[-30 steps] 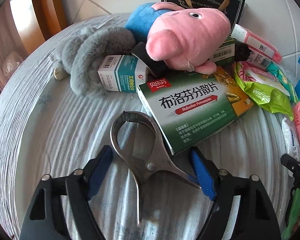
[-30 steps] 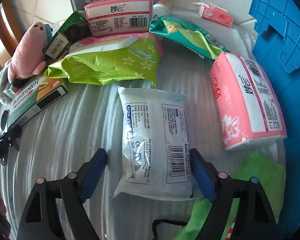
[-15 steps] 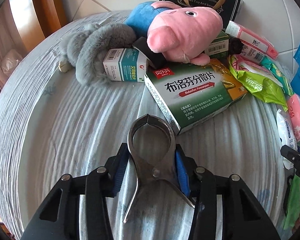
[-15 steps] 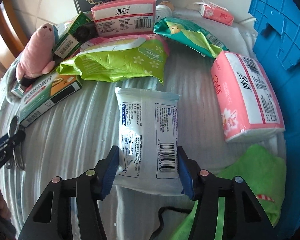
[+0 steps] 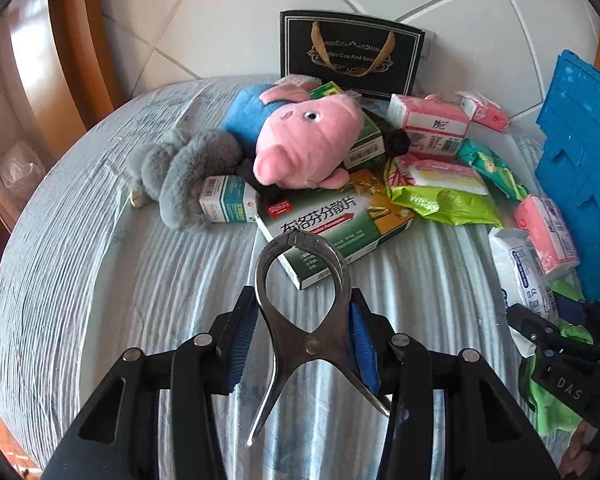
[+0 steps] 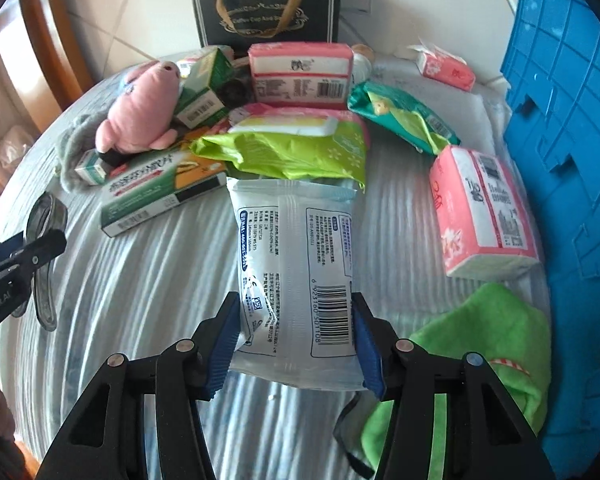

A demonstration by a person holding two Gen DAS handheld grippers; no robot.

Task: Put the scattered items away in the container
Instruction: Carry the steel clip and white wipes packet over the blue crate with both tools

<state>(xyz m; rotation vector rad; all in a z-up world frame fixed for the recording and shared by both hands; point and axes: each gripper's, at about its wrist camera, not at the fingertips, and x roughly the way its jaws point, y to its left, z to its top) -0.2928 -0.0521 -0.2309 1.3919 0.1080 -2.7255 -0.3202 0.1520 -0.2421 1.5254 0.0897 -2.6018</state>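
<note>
You are holding two of the scattered items at once. The metal clamp (image 5: 302,320) is sitting between the blue pads of your left tool (image 5: 304,344), pinched at its waist just above the pivot, its ring end pointing away from you and its two handle legs splaying back under the tool. The white wipes pack (image 6: 296,276) is pinched at its near end by your right tool (image 6: 296,344), the pads pressing into both long edges while the far end is hanging out towards the green wipes pack (image 6: 296,152). Both are sitting over the near middle of the surface (image 5: 140,280), which is covered in a ribbed pale cloth.

The blue container (image 6: 572,120) is standing at the right edge of the surface, just beyond the pink tissue pack (image 6: 484,208) and the green cloth (image 6: 496,344).

The likeliest trouble is the clamp: smooth metal is being held by a narrow curved waist, so it could swivel or slide out if you tilt the left tool sharply. The wipes pack is soft and gripped only at one end; its free end could sag, catch the container wall, and peel out of the pads. Your left tool has to cross the right one's path to reach the container, so the two could collide. The green medicine box (image 5: 332,224) and the pink plush pig (image 5: 308,144) are lying close beyond the clamp's ring, where a low swing could clip them.
</note>
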